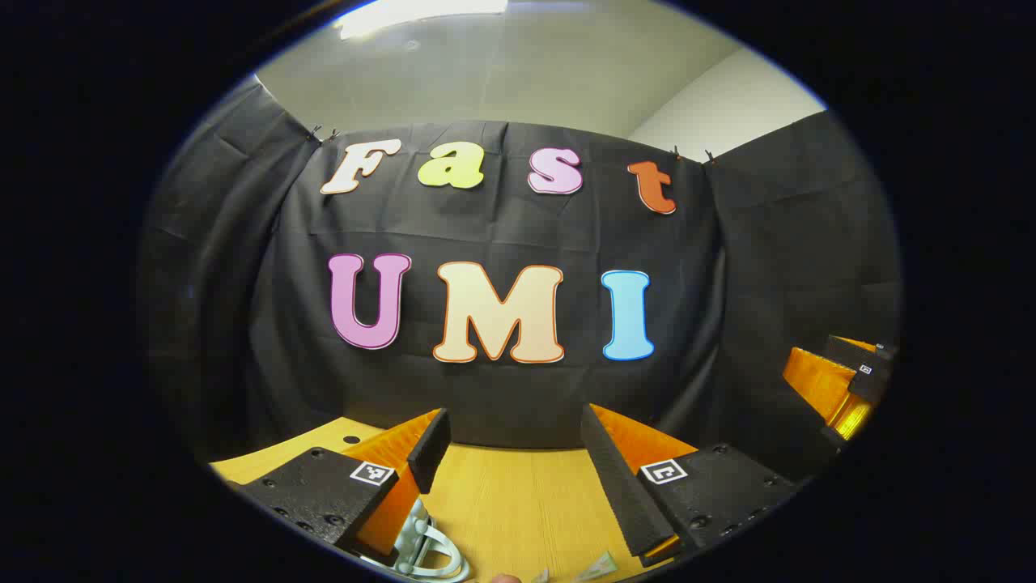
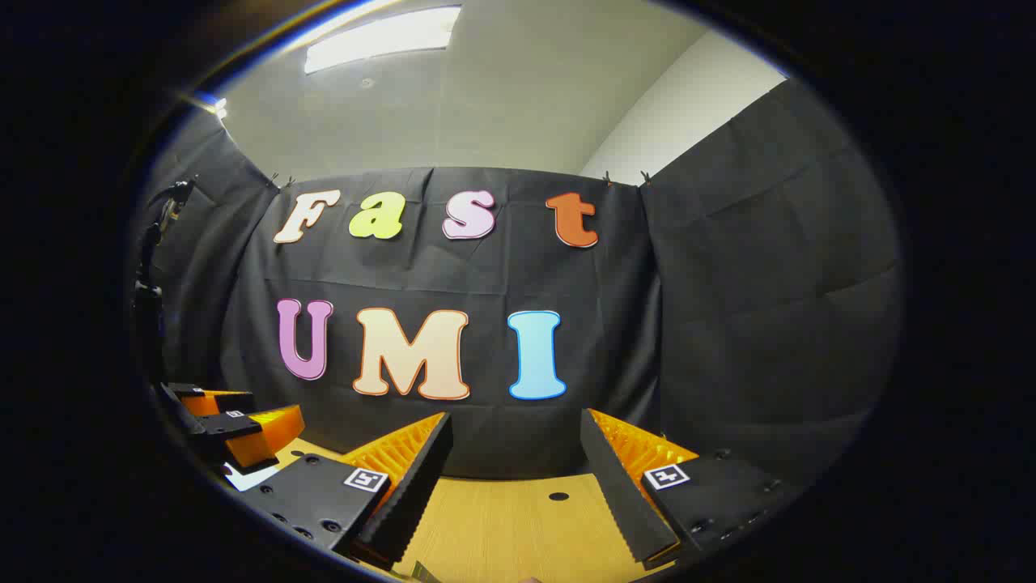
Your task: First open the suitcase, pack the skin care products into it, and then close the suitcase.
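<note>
My left gripper (image 1: 514,421) is open above a wooden table (image 1: 518,502), with nothing between its fingers. A pale silvery object (image 1: 429,551), too cut off to identify, lies under its left finger at the view's bottom edge. Small pale packets (image 1: 599,567) lie at the bottom edge near the right finger. My right gripper (image 2: 516,423) is also open and empty over the table (image 2: 502,526). In the left gripper view the right gripper (image 1: 842,380) shows at the far right. In the right gripper view the left gripper (image 2: 235,429) shows at the far left, fingers apart.
The booth's black cloth wall (image 1: 518,389) hangs just behind the table's far edge. A small dark hole (image 2: 558,495) sits in the tabletop ahead of the right gripper. A white flat thing (image 2: 243,478) lies under the left gripper.
</note>
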`<action>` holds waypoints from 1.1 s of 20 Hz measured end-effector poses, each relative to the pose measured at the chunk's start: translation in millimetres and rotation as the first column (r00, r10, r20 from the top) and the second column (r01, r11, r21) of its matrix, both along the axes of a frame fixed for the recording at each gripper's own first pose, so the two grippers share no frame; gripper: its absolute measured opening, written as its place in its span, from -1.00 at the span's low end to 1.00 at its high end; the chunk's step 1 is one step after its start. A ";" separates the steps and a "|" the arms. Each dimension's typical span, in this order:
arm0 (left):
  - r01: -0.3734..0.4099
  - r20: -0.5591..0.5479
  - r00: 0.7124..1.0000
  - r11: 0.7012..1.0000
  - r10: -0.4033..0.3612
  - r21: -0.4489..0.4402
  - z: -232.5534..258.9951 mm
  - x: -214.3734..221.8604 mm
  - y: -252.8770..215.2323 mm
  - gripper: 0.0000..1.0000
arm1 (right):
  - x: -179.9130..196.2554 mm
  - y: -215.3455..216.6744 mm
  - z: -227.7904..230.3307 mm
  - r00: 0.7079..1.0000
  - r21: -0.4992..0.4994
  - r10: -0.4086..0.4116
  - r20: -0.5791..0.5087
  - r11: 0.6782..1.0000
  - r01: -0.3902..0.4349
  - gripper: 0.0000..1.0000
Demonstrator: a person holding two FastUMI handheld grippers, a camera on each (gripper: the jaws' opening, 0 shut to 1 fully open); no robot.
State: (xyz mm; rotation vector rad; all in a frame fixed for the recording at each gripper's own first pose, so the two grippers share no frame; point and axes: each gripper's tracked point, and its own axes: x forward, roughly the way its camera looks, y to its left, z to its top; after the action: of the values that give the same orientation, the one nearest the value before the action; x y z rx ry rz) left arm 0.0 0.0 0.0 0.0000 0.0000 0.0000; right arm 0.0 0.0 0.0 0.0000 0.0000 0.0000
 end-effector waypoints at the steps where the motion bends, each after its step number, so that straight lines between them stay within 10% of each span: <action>1: -0.001 0.000 1.000 1.000 0.001 0.005 -0.7 1.0 -0.5 0.88 | 1.9 -1.1 -1.9 1.000 -0.006 0.000 -0.002 1.000 0.000 0.96; 12: -0.039 -0.161 0.986 0.998 0.046 0.051 -61.9 -0.2 -13.0 0.89 | 15.6 -8.8 -35.1 0.994 0.027 0.104 -0.041 0.994 -0.103 0.96; 22: -0.108 -0.476 0.870 0.992 0.129 0.071 -189.3 -32.6 28.8 0.89 | 19.6 -16.9 -74.1 0.983 0.023 0.113 -0.144 0.994 -0.111 0.96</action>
State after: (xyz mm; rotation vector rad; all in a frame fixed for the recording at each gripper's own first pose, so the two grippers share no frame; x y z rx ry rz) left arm -32.6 28.8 -189.3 0.0426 0.5002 0.1238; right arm 19.6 -16.9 -74.1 0.0151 0.1454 0.1123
